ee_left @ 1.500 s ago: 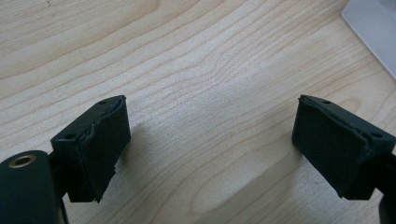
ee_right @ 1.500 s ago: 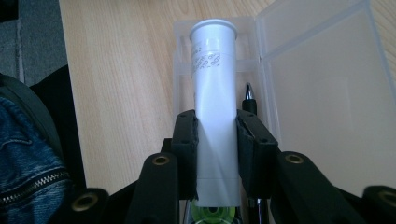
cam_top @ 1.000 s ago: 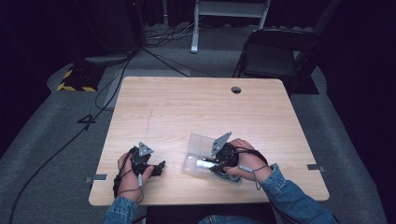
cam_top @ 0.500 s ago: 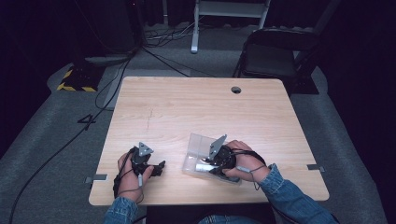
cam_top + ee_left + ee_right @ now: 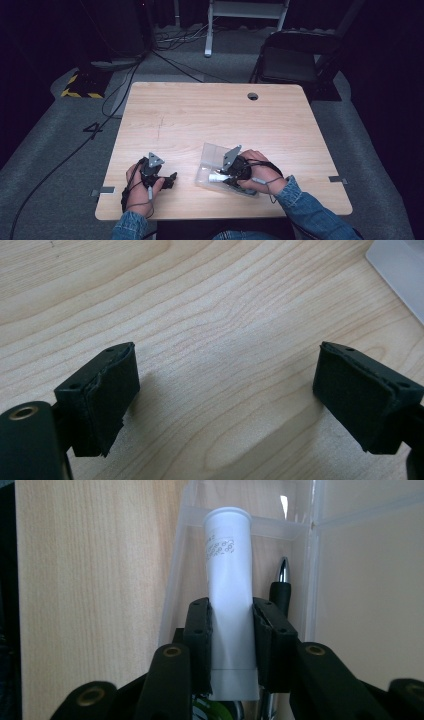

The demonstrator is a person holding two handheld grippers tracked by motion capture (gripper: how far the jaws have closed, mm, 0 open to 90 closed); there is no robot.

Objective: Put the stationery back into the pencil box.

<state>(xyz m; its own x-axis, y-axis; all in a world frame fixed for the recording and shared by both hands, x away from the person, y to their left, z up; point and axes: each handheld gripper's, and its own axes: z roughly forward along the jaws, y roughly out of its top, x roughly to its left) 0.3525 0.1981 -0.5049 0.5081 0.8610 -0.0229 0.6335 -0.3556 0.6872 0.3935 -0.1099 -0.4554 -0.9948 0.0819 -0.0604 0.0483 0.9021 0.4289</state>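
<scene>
Two grippers: my left gripper point(image 5: 172, 180) rests at seven o'clock on the surface point(image 5: 210, 115), jaws wide, nothing between. My right gripper point(image 5: 231, 630), at five o'clock, clamps a white tube point(image 5: 229, 580) inside the clear plastic case point(image 5: 212, 152); its print is too small to read. Neither has shifted since earlier.

High view above table point(image 5: 210, 115) from six o'clock, facing twelve, gripper views close on wood, sharing clear box point(image 5: 212, 152) at four o'clock.
</scene>
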